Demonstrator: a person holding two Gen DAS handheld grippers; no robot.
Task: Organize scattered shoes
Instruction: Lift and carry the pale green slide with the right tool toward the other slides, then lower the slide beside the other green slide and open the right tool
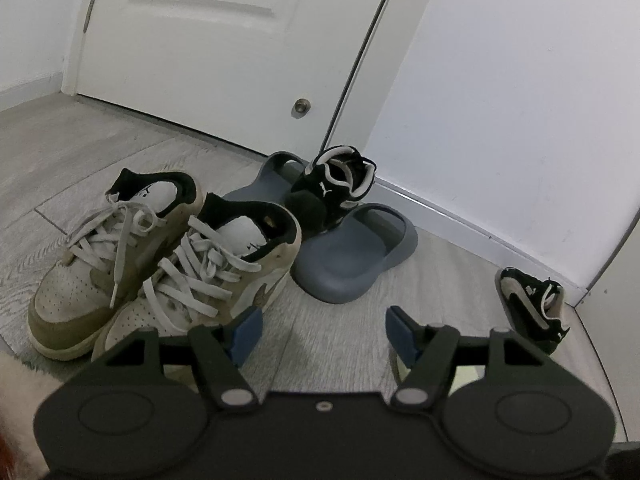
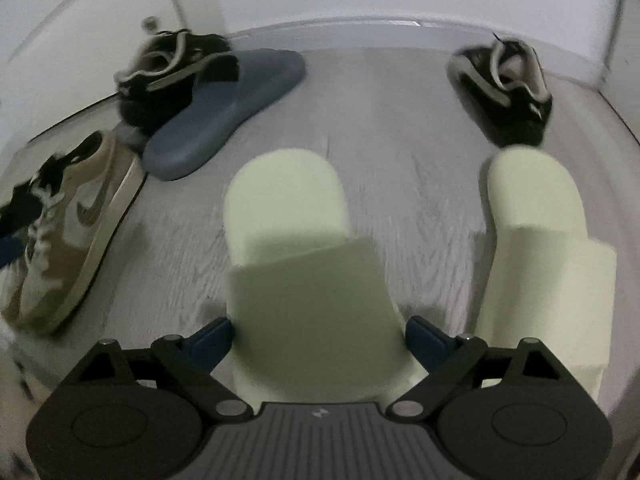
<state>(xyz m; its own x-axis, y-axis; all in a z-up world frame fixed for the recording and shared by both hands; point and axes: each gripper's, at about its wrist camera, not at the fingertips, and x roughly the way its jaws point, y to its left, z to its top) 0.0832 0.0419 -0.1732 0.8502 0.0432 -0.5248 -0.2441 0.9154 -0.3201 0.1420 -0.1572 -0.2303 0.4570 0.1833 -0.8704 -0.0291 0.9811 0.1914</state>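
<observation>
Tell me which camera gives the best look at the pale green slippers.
The right wrist view: both pale green slippers lie on the floor right ahead, one between the right tongs' open fingers. The left wrist view shows only a pale sliver behind the left tongs.

Right claw (image 2: 319, 338) spread wide around a pale green slipper (image 2: 304, 256), its twin (image 2: 548, 256) alongside

Bare grey wood-grain floor (image 1: 324, 316) is lying open ahead of the left gripper (image 1: 324, 330), with tan-and-white laced sneakers (image 1: 160, 264) crowding its left and blue-grey foam slides (image 1: 352, 256) blocking farther ahead.
</observation>
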